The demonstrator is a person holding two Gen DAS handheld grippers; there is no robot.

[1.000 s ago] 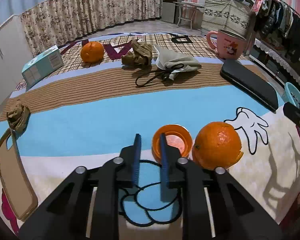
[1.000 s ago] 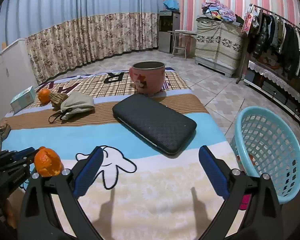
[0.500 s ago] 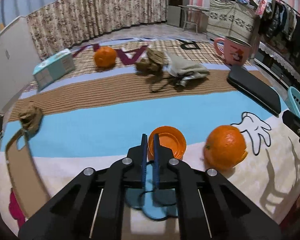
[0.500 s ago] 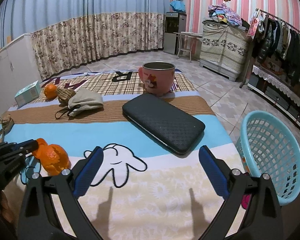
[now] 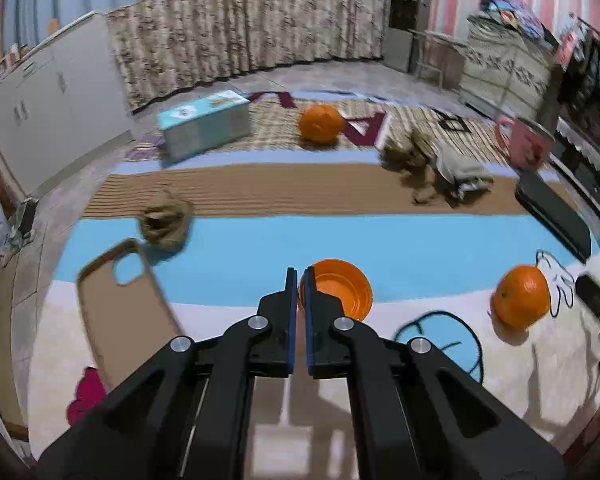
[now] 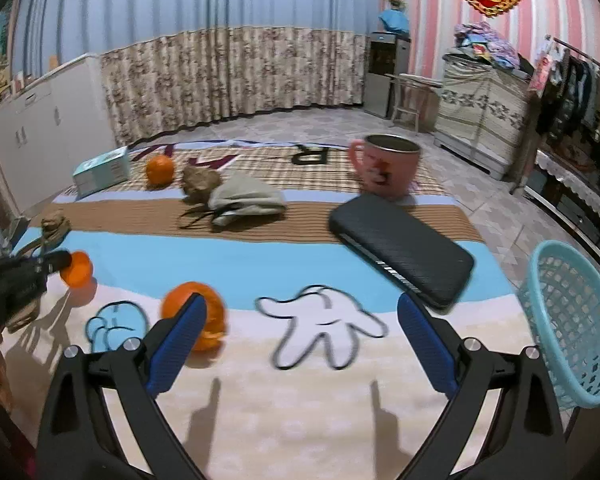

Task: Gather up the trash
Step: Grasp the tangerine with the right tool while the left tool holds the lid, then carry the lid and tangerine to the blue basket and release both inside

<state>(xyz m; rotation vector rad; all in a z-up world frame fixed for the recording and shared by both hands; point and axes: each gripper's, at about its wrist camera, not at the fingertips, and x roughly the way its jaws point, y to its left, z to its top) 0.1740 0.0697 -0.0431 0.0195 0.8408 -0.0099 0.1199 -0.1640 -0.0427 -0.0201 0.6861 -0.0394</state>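
Note:
My left gripper [image 5: 299, 280] is shut on the rim of a hollow orange peel cup [image 5: 340, 288] and holds it above the cartoon-print cloth; the cup also shows in the right wrist view [image 6: 77, 268]. A partly peeled orange [image 5: 521, 297] lies to its right and also shows in the right wrist view [image 6: 210, 312]. My right gripper [image 6: 300, 320] is open and empty over the front of the table. A light blue basket [image 6: 576, 320] stands off the table's right edge. Crumpled brown paper wads [image 5: 166, 224] [image 5: 410, 152] lie on the cloth.
A whole orange [image 5: 320, 124], a tissue box [image 5: 204, 124], a grey pouch [image 6: 246, 198], a pink mug [image 6: 384, 168], a black case [image 6: 404, 248] and a tan phone case [image 5: 120, 300] lie on the table. Cabinets stand left; a clothes rack stands right.
My left gripper closed on the peel cup's rim, lifted it and swung left, away from the peeled orange. The right gripper's view turned left; its jaws stayed open.

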